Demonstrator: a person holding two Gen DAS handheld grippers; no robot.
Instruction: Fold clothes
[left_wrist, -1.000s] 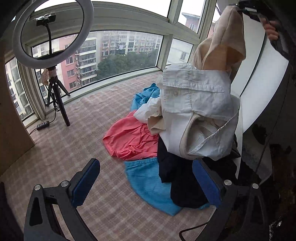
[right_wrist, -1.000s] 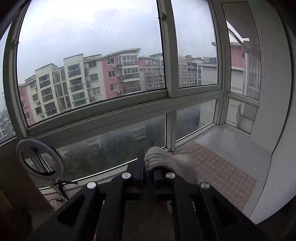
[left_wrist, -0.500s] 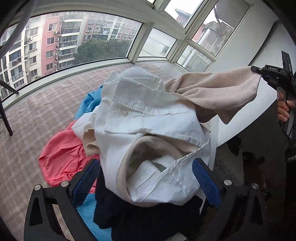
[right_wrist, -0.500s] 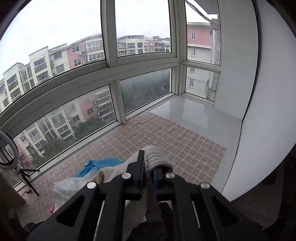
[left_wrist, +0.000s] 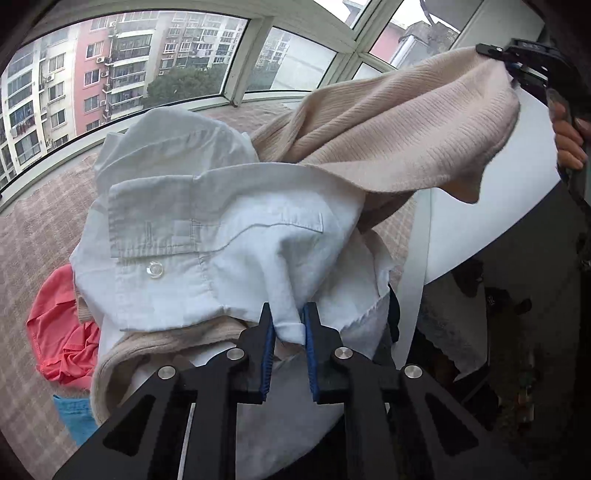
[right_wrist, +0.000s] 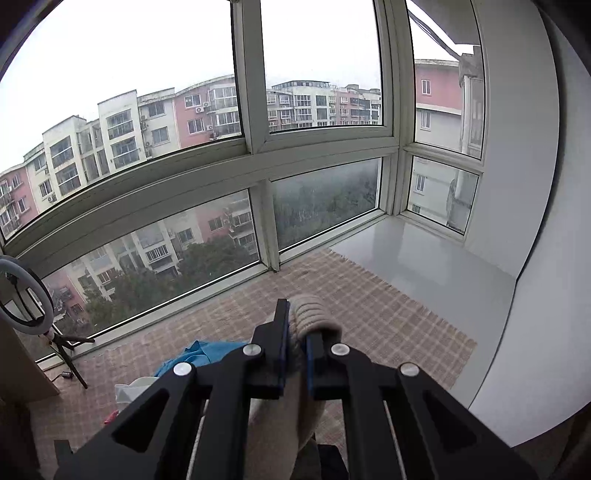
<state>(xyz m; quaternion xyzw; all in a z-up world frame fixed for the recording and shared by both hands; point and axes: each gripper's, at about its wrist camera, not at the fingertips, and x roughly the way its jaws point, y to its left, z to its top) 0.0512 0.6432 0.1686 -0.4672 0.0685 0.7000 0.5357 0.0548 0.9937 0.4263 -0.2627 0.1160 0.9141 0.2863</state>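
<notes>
A white button shirt (left_wrist: 221, 236) lies bunched on top of a clothes pile, tangled with a beige ribbed sweater (left_wrist: 399, 125). My left gripper (left_wrist: 287, 325) is shut on a fold of the white shirt's edge. My right gripper (left_wrist: 509, 59), seen at the upper right of the left wrist view with a hand (left_wrist: 565, 140) on its grip, holds the sweater's ribbed hem up and stretched away from the pile. In the right wrist view that gripper (right_wrist: 295, 332) is shut on the beige ribbed hem (right_wrist: 310, 310), which bulges above its fingers.
A pink garment (left_wrist: 59, 332) and a blue one (left_wrist: 74, 417) lie on the checked mat (left_wrist: 33, 236) to the left. A white board (left_wrist: 498, 206) stands at the right. A ring light on a tripod (right_wrist: 26, 295) stands by the window; a bare white floor (right_wrist: 424, 258) fills the corner.
My left gripper moved in from open above the pile and shut on the white shirt. My right gripper swung the sweater hem from high overhead down and out to the right.
</notes>
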